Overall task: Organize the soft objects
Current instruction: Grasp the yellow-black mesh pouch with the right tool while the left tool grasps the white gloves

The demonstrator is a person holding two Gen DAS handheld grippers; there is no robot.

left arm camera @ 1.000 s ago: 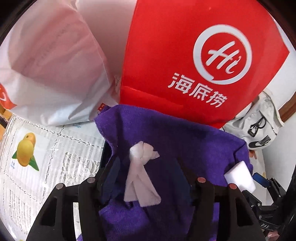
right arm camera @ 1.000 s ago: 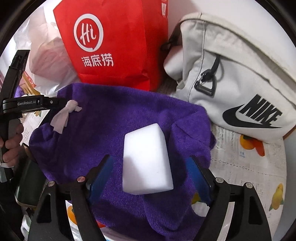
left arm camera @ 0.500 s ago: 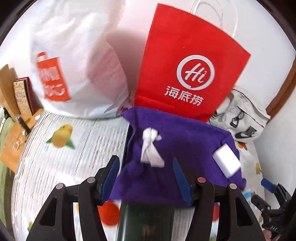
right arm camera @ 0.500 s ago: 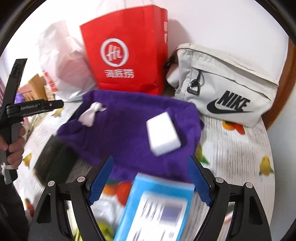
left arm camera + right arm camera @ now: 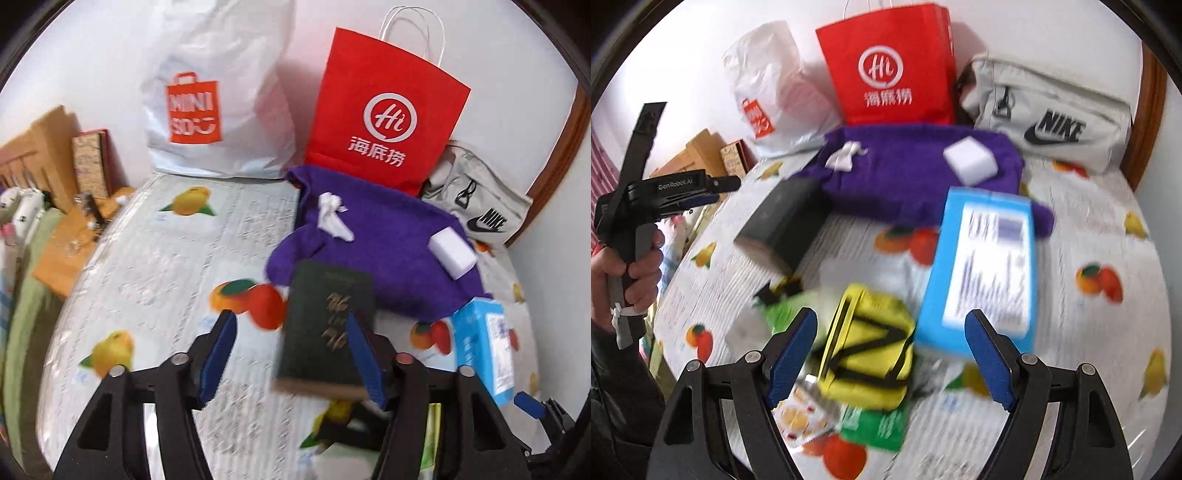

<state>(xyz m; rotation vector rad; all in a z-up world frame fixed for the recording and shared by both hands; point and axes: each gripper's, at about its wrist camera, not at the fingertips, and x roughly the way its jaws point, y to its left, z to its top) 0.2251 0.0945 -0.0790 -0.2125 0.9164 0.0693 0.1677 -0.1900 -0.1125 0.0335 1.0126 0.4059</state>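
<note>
both empty: left tool (image 5: 291, 349) just widened, right tool (image 5: 892, 354) spread wide. white sponge (image 5: 969, 160) and knotted rag (image 5: 846, 155) resting on purple towel (image 5: 912, 173) at desk (image 5: 1089, 332) rear. next, best lowered squarely over one soft piece, avoiding blue box (image 5: 986, 266).

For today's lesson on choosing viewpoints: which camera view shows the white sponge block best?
The right wrist view: the white sponge block sits near the middle of the frame on the purple towel, top and two sides visible. The left wrist view shows it too, farther toward the right edge, at the towel's right end.
</note>
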